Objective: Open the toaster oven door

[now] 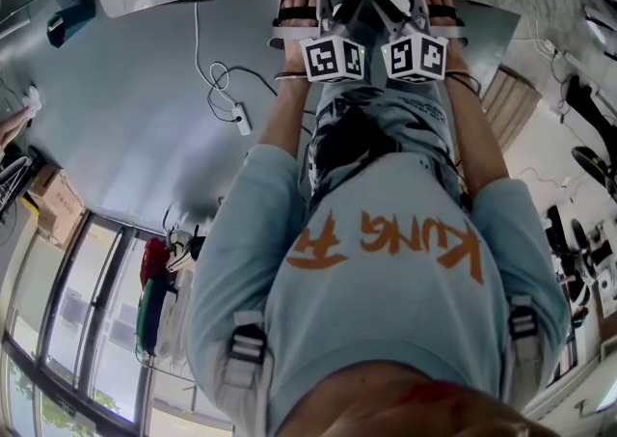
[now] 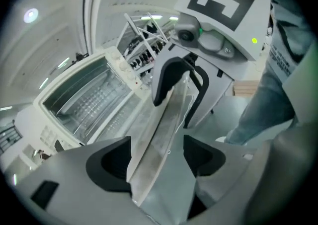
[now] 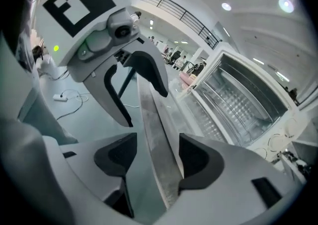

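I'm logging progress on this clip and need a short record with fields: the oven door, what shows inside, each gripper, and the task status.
appliance: toaster oven, white, cavity in view
door: swung down and open; its front edge runs between both grippers' jaws
inside: rack of metal; nothing else made out
left gripper: jaws apart, straddling the door edge, gap at one pad
right gripper: jaws apart, straddling the same edge, gap at one pad
task status: door already open

We are in a big open lab hall: grey floor [image 1: 125,126], loose power strip [image 1: 242,120], tall windows [image 1: 67,329], mezzanine railing [image 3: 171,8].
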The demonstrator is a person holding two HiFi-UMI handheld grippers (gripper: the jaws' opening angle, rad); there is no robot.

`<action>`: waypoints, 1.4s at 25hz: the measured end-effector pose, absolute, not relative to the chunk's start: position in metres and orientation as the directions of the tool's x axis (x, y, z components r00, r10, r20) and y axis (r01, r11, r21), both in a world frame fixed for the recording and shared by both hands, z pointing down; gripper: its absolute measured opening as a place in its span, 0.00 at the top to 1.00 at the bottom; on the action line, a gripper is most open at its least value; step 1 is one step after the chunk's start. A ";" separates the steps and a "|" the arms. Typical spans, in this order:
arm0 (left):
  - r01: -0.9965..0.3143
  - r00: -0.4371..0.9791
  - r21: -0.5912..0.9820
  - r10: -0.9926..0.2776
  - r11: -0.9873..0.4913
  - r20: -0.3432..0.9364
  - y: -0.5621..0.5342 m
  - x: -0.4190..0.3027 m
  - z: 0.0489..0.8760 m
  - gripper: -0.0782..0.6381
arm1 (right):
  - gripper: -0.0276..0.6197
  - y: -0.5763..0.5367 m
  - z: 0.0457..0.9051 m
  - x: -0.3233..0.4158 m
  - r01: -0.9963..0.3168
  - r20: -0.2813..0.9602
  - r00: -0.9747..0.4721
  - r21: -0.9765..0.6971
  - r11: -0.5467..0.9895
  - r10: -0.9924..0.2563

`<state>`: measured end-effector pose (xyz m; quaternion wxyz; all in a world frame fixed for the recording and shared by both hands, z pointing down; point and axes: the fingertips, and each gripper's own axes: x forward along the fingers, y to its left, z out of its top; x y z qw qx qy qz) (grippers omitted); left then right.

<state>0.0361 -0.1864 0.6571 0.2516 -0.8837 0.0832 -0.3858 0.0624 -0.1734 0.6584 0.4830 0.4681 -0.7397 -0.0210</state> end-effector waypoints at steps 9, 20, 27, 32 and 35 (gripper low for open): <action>-0.374 0.756 -0.312 -0.482 -0.873 0.443 -0.219 0.042 0.573 0.62 | 0.87 -0.191 0.584 0.077 -0.920 0.548 -0.131 0.244 0.308 -0.826; -0.640 0.728 -0.135 -0.653 -0.756 0.207 -0.312 0.054 0.460 0.89 | 0.96 -0.266 0.489 0.136 -0.998 0.346 -0.044 0.036 0.060 -0.937; -0.706 0.708 0.044 -0.704 -0.707 0.046 -0.363 0.065 0.373 0.89 | 0.96 -0.307 0.410 0.173 -0.998 0.188 0.036 -0.053 -0.047 -0.981; -0.722 0.686 0.107 -0.727 -0.683 -0.011 -0.375 0.061 0.327 0.89 | 0.96 -0.318 0.359 0.195 -0.987 0.100 0.097 -0.116 -0.109 -0.990; -0.726 0.683 0.103 -0.730 -0.680 -0.008 -0.370 0.059 0.325 0.89 | 0.96 -0.317 0.338 0.200 -0.988 0.076 0.111 -0.103 -0.118 -0.991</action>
